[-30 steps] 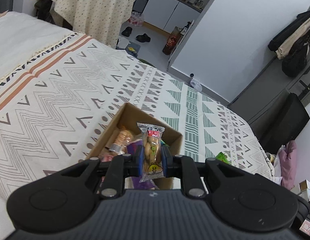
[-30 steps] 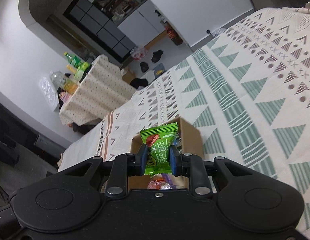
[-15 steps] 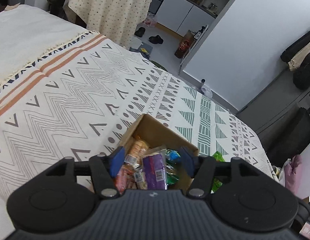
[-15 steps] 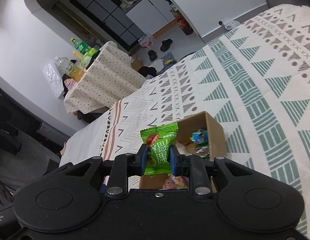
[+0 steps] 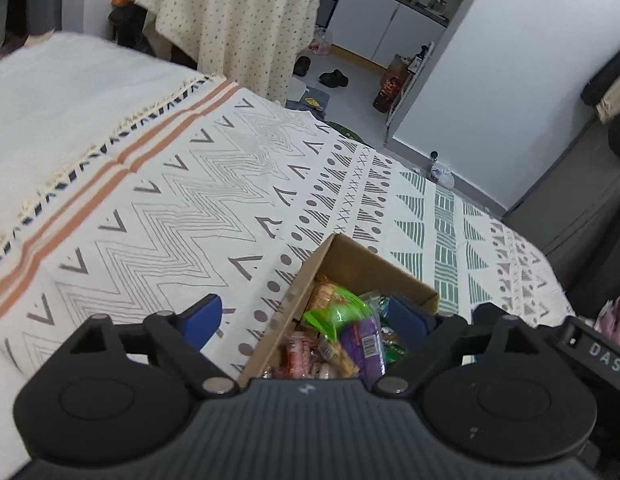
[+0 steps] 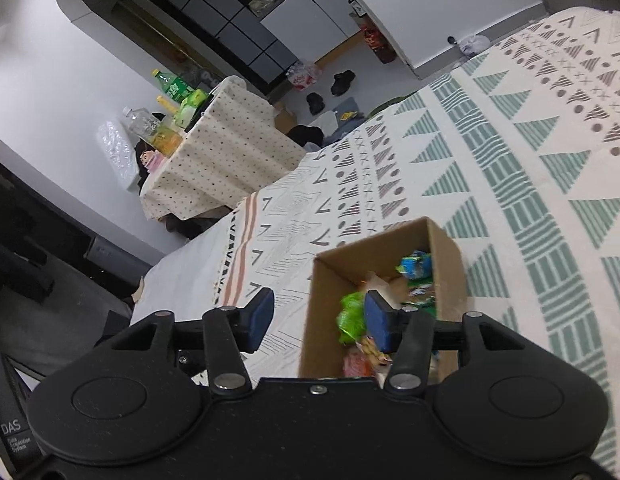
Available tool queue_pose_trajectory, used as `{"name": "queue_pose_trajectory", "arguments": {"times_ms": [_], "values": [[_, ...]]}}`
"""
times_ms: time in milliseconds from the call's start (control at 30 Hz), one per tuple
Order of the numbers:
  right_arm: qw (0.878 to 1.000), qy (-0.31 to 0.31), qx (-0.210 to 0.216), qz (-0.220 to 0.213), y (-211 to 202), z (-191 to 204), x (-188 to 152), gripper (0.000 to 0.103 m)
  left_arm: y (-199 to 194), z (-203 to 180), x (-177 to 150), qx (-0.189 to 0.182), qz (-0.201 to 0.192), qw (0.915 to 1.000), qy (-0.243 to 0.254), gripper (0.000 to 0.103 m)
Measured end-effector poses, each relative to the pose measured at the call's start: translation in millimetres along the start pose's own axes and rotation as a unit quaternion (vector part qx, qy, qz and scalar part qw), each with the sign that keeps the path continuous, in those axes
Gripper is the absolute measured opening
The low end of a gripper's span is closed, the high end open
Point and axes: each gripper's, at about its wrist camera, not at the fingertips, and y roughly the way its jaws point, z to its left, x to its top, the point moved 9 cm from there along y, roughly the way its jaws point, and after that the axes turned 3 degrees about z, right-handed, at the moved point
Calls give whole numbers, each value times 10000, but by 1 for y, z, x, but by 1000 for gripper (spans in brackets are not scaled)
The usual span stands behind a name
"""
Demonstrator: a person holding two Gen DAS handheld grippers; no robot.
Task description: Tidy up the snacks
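Snacks sit piled in box on bed. Left claw & right claw both spreading, nothing pinched, over box. Drop step looks done; next, prob. fetch more.

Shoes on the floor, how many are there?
2: both black shoes lie on the floor beyond the bed, one farther, one nearer. More may be hidden.
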Motion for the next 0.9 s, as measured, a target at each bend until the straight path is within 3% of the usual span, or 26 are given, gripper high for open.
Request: {"name": "queue_pose_trajectory", "arguments": {"times_ms": [467,600,900], "values": [[9983,-259,-483,-220,-69,-33,-13,66,-35,-41,-36,-233,116,9971,712,101],[9966,-413,-638,-331,-91,-39,-15,79,-47,-51,-47,-310,122,9958,847,103],[9918,-782,-886,-490,-138,-44,-25,99,-74,-73,-76,-448,167,9914,1218,103]]}}
